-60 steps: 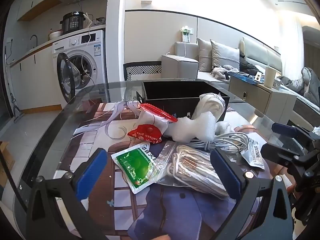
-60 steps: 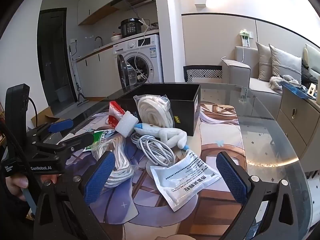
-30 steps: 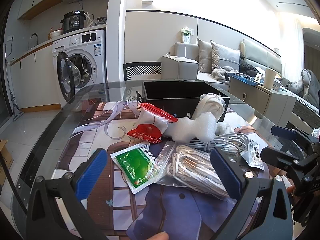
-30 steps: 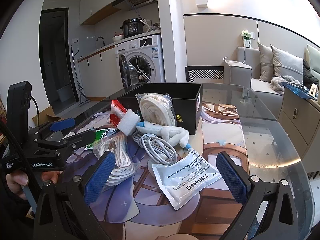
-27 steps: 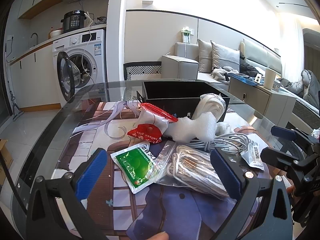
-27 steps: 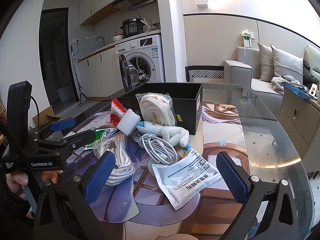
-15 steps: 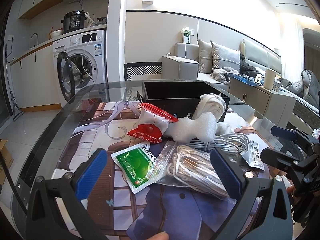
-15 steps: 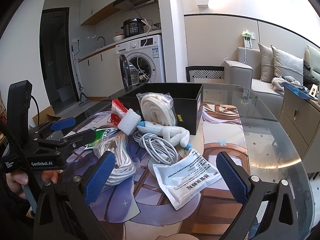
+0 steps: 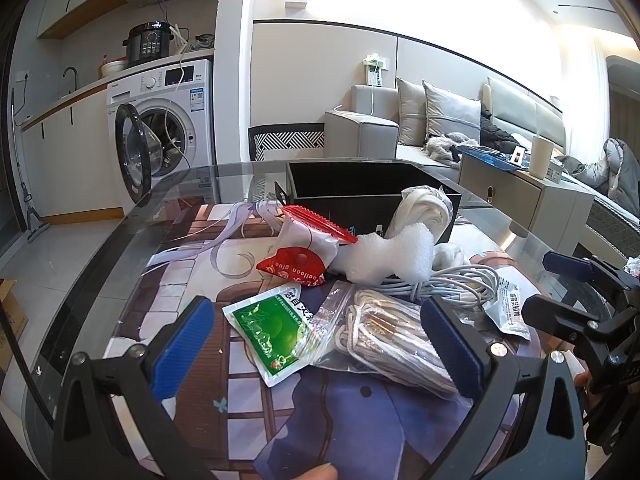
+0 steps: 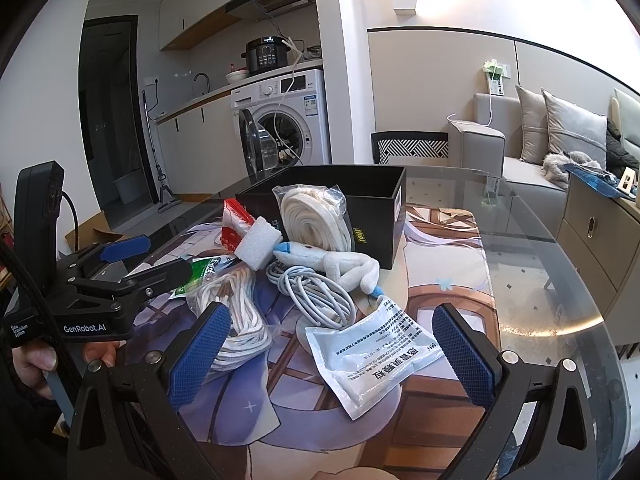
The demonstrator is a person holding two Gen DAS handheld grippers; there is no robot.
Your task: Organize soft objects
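table's right side (image 10: 540, 280) bare – clutter pile (image 10: 312, 280) left, box (image 10: 372, 196) behind

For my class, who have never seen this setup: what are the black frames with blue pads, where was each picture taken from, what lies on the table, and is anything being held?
A person holds a two-fingered tool in each hand; a fisheye camera on each looks along its blue-padded fingers. One picture comes from the left tool, the other from the right tool. Both are open and hold nothing. On the glass table lie a black box, a green sachet, a bagged rope bundle, a grey cable coil, a white foam piece, a red-and-white balloon glue packet, a bagged roll of white webbing, a white plush toy and a white printed sachet.
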